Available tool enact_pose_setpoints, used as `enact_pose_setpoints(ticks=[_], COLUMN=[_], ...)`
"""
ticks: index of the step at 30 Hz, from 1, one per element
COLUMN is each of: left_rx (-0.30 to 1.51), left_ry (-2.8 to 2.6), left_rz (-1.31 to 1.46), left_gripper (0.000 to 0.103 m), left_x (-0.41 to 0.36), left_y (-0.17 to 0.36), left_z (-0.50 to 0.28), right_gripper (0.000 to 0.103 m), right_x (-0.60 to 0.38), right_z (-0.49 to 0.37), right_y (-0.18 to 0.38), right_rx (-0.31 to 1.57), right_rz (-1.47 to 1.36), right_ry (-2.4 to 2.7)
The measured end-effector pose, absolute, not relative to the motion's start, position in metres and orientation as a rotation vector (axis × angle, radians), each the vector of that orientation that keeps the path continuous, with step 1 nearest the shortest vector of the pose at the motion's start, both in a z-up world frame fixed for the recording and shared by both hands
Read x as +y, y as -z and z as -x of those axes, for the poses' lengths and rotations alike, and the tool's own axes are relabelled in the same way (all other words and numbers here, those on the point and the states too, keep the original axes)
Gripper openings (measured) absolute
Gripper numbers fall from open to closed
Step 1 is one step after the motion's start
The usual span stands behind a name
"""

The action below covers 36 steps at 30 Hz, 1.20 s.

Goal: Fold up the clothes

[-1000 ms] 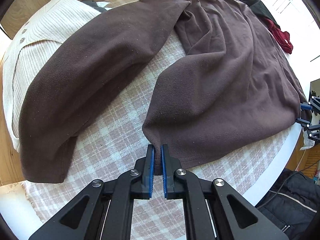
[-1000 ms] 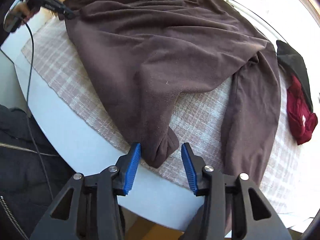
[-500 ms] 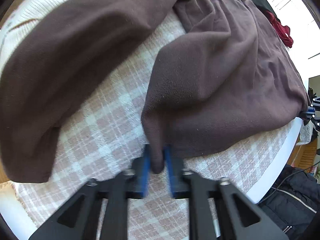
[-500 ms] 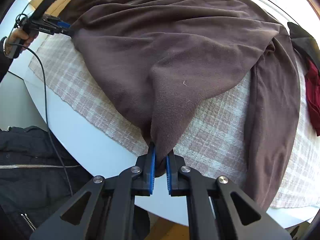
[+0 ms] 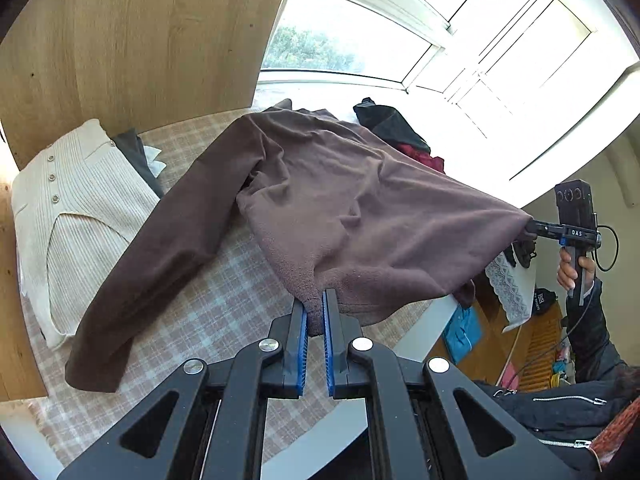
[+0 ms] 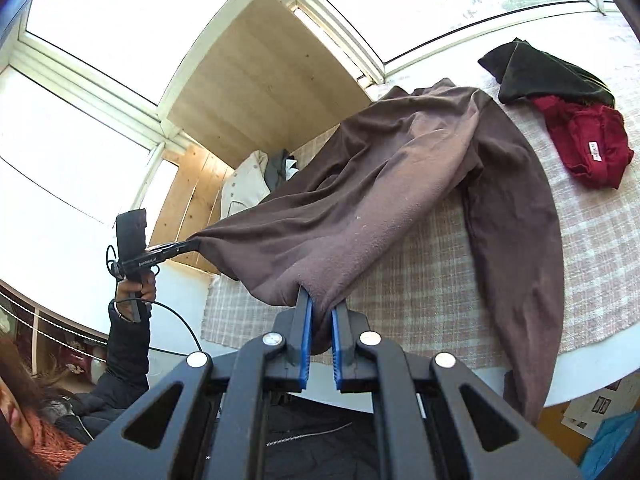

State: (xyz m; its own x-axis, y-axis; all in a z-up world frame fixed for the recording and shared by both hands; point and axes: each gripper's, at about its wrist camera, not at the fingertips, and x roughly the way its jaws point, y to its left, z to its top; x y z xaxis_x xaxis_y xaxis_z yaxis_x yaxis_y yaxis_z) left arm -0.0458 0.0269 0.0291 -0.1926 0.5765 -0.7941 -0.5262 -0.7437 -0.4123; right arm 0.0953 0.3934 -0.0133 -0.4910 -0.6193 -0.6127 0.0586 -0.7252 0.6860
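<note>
A brown fleece sweater (image 5: pixel 352 216) lies over the round table, its hem lifted off the checked cloth. My left gripper (image 5: pixel 315 304) is shut on one hem corner. My right gripper (image 6: pixel 320 304) is shut on the other hem corner; it also shows at the right of the left wrist view (image 5: pixel 532 230), and my left gripper shows at the left of the right wrist view (image 6: pixel 192 245). The hem is stretched between them in the air. One sleeve (image 5: pixel 160 256) lies flat on the cloth; the other sleeve (image 6: pixel 520 248) hangs over the table edge.
A cream ribbed cardigan (image 5: pixel 76 216) lies at the table's left by a wooden panel (image 5: pixel 132 48). A black garment (image 6: pixel 548 74) and a red garment (image 6: pixel 588 140) lie at the far side near the window. The white table edge (image 6: pixel 592 376) is close to me.
Both grippers have lifted the sweater's hem up off the table and pulled it taut toward me. The right gripper, open a second ago, has shut on its corner.
</note>
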Motion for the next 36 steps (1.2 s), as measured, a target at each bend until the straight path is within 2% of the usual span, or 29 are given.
enact_pose_setpoints(ticks=[3,5,7,9,11,12,14,18,21,24,25,26,28,32,36], left_rx=[-0.100,-0.099,-0.101,-0.080,-0.036,0.026,0.144,0.350,0.424,0.476,0.477,0.452,0.411,0.500,0.508], left_ry=[-2.001,-1.993,-1.897,-1.822,-1.811,-1.847,-1.906,-1.982,-2.019,-2.064,-2.081,-2.081,-2.081,-2.115,-2.089], left_rz=[1.345,1.397,1.599,1.794,1.871,1.870,1.832,1.706,1.598,1.483,1.460,1.446,1.428,1.467,1.540], left_gripper=[0.006,0.006,0.006,0.007,0.007,0.004,0.005,0.022,0.022,0.022,0.022,0.022,0.024,0.022,0.022], left_x=[0.020,0.017,0.011,0.005,0.000,0.000,0.005,0.037,0.077,0.128,0.145,0.160,0.188,0.236,0.259], left_y=[-0.024,0.005,0.065,0.124,0.147,0.144,0.128,0.080,0.061,0.050,0.050,0.052,0.059,0.101,0.139], left_z=[0.021,0.004,-0.008,-0.012,-0.011,-0.007,0.004,0.041,0.086,0.134,0.152,0.170,0.206,0.269,0.309], right_gripper=[0.008,0.008,0.008,0.008,0.009,0.011,0.011,0.013,0.018,0.030,0.042,0.049,0.050,0.050,0.050], right_x=[0.398,0.400,0.397,0.392,0.390,0.389,0.386,0.380,0.392,0.415,0.423,0.429,0.442,0.477,0.483], right_z=[-0.112,-0.126,-0.143,-0.146,-0.143,-0.141,-0.131,-0.095,-0.060,-0.019,-0.001,0.018,0.060,0.141,0.184], right_y=[0.003,0.007,0.049,0.108,0.152,0.164,0.165,0.130,0.105,0.087,0.085,0.088,0.105,0.162,0.198], right_rx=[-0.945,-1.021,-1.122,-1.175,-1.149,-1.116,-0.967,-0.604,-0.446,-0.348,-0.274,-0.175,0.026,-0.096,0.067], right_rz=[-1.210,-1.182,-1.251,-1.479,-1.710,-1.781,-1.865,-1.887,-1.847,-1.795,-1.778,-1.774,-1.788,-1.865,-1.857], right_ry=[2.238,2.222,2.175,2.111,2.072,2.049,2.083,2.145,2.193,2.298,2.383,2.459,2.548,2.422,2.349])
